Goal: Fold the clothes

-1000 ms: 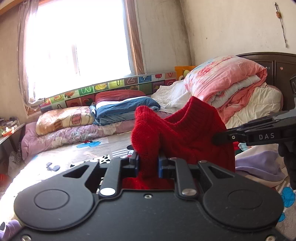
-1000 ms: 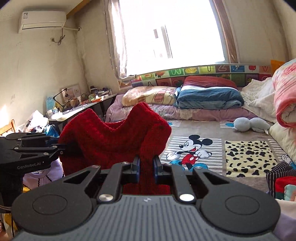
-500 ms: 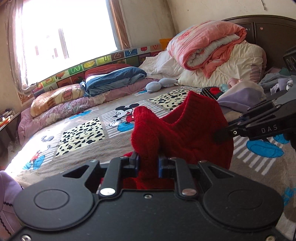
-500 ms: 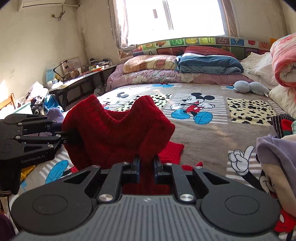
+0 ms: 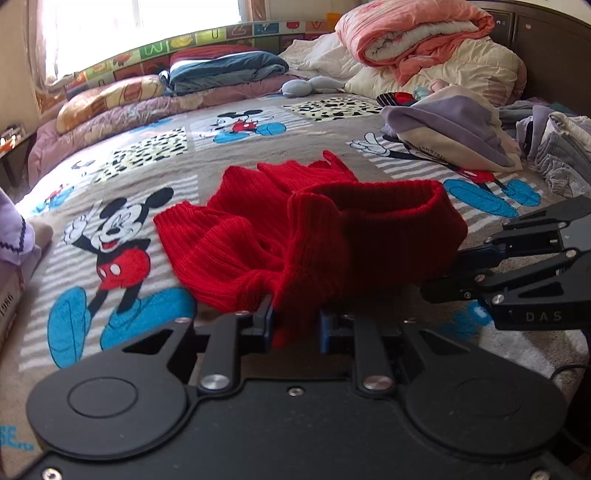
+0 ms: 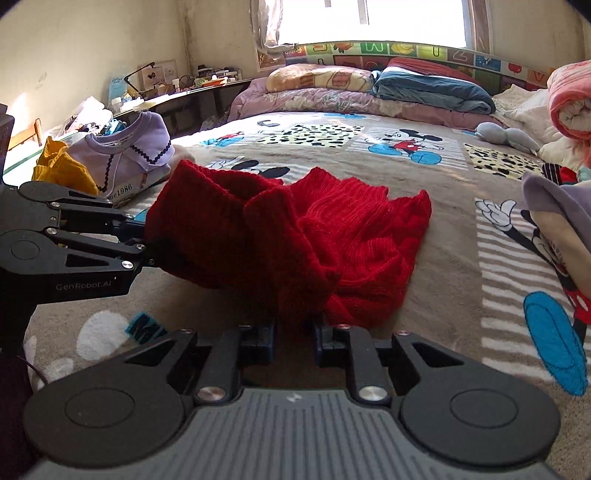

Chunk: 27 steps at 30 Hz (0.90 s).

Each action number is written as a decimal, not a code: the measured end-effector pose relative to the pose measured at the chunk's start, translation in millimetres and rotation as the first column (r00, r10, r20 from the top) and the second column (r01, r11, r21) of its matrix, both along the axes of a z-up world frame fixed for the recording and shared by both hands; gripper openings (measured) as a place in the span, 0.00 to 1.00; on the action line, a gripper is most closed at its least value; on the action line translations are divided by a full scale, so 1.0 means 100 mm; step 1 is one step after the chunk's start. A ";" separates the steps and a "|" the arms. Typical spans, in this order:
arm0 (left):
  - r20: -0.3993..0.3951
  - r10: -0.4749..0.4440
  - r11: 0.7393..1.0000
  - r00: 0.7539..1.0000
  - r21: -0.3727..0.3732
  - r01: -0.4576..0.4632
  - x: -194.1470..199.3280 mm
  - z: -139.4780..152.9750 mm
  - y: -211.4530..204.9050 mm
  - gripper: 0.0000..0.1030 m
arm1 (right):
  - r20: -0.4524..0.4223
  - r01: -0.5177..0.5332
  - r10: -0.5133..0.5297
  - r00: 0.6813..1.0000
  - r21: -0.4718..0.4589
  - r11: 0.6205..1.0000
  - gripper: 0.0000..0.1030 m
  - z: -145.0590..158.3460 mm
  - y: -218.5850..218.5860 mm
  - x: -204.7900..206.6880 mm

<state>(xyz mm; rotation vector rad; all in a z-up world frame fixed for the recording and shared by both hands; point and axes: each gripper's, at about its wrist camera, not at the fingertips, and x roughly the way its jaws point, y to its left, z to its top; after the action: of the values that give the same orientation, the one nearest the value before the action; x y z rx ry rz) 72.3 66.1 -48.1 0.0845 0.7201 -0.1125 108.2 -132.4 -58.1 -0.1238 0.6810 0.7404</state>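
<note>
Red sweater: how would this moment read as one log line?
red sweater partly on bed | left gripper shut on it | right gripper shut on it

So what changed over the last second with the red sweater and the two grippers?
The red sweater came down: a second ago it hung in the air between both grippers; now most of it lies spread on the cartoon blanket, only the near edge lifted. Unchanged: the left gripper and right gripper stay shut on that edge, nothing let go.

Red ribbed sweater [image 5: 332,236] between black, blue-padded fingers [image 5: 264,321]. Beyond them, the grey blanket [image 5: 207,155] – Mickey prints, stripes, black-spotted squares. Farther off, a pink quilt [image 5: 413,33] – left of the fingers, a lilac top [image 6: 125,155].
</note>
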 end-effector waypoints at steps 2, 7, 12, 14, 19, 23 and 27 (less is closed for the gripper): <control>-0.029 0.016 0.998 0.999 -0.058 -0.018 -0.12 -0.03 0.02 0.33 | -0.013 -0.007 0.007 1.000 0.003 1.000 0.37 -0.03 -0.03 -0.15; -0.102 0.051 0.971 0.994 -0.226 -0.073 -0.40 -0.07 0.09 0.71 | -0.062 -0.007 0.010 0.998 0.059 0.998 0.45 -0.01 -0.18 -0.45; -0.131 0.101 0.889 0.986 -0.433 -0.149 -0.54 0.00 0.30 0.75 | -0.187 0.120 -0.074 0.980 0.253 0.960 0.56 0.00 -0.53 -0.54; -0.155 0.144 0.812 0.977 -0.547 -0.206 -0.57 0.02 0.44 0.78 | -0.282 0.210 -0.112 0.953 0.348 0.914 0.57 -0.04 -0.70 -0.48; -0.210 0.288 0.578 0.934 -0.740 -0.344 -0.70 -0.02 0.71 0.80 | -0.432 0.400 -0.197 0.880 0.452 0.798 0.59 -0.07 -0.93 -0.31; -0.290 0.354 0.400 0.889 -0.813 -0.424 -0.63 -0.28 0.90 0.80 | -0.399 0.404 -0.243 0.884 0.392 0.826 0.59 -0.01 -0.72 -0.12; -0.348 0.354 0.256 0.868 -0.857 -0.447 -0.54 -0.55 0.97 0.79 | -0.422 0.425 -0.262 0.868 0.357 0.832 0.59 -0.09 -0.51 0.09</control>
<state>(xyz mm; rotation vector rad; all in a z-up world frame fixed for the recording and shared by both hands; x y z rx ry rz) 18.4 162.8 -103.5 -1.2554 0.6486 -0.0097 117.5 -183.2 -67.4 0.5591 0.8361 0.5441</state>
